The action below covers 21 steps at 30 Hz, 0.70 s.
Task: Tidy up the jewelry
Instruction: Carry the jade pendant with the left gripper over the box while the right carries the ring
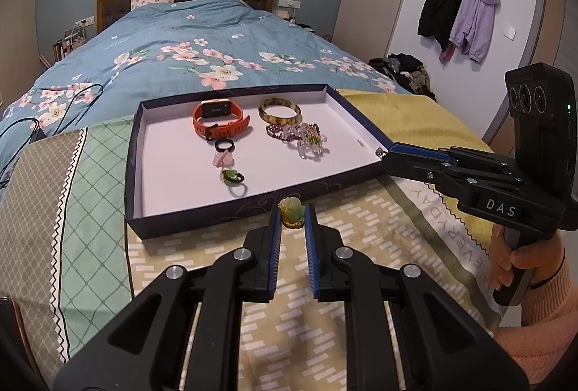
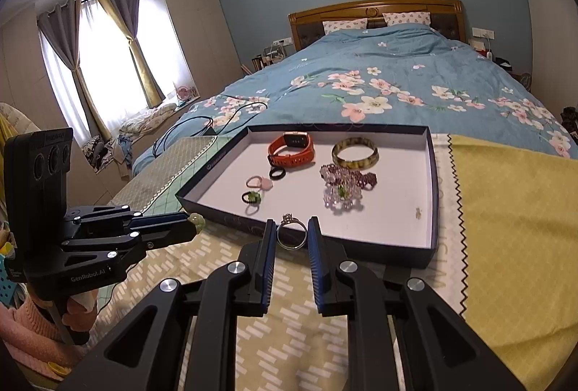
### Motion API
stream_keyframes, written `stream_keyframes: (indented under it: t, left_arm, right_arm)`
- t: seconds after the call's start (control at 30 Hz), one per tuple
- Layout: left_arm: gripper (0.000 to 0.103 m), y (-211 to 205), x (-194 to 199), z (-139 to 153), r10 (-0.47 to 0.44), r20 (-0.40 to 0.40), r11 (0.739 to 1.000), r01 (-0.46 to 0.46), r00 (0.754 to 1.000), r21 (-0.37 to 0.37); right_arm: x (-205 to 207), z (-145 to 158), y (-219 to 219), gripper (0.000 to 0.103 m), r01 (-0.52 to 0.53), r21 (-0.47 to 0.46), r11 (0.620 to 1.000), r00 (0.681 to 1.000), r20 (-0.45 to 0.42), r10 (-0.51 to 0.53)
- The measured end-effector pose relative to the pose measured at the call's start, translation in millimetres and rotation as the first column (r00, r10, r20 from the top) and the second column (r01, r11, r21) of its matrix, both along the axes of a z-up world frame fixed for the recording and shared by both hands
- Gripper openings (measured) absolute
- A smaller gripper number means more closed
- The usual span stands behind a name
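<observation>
Both grippers hover at the near edge of the shallow tray (image 2: 431, 174) on the bed: the right gripper (image 2: 292, 232) pinches a thin silver ring (image 2: 291, 235) by its band, stone uppermost, while the left gripper (image 1: 292, 214) clamps a small green-and-yellow jade-like pendant (image 1: 292, 212) at its fingertips. Both pieces look featherlight, hard and slick, so I'd guess they could twist or pop free. The ring seems best held across the band, the pendant by its broad flanks.
</observation>
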State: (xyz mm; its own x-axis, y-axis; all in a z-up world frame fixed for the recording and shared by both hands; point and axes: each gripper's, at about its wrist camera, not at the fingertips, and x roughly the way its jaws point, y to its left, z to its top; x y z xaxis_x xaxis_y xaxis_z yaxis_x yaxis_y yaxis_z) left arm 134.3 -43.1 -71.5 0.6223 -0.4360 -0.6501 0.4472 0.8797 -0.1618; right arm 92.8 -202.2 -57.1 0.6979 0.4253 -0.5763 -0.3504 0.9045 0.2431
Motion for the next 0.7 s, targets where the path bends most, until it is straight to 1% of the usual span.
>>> stream_keyframes:
  t: [0.47, 0.7]
  left_arm:
    - [0.013, -2, 2, 18, 0.031, 0.064, 0.999, -0.032, 0.997, 0.014]
    - [0.013, -2, 5, 22, 0.044, 0.08, 0.999, -0.046, 0.996, 0.021]
  right_arm:
    - [9, 7, 3, 0.016, 0.0, 0.017, 1.0, 0.999, 0.033, -0.001]
    - [12, 10, 4, 0.016, 0.002, 0.021, 1.0, 0.999, 0.046, -0.003]
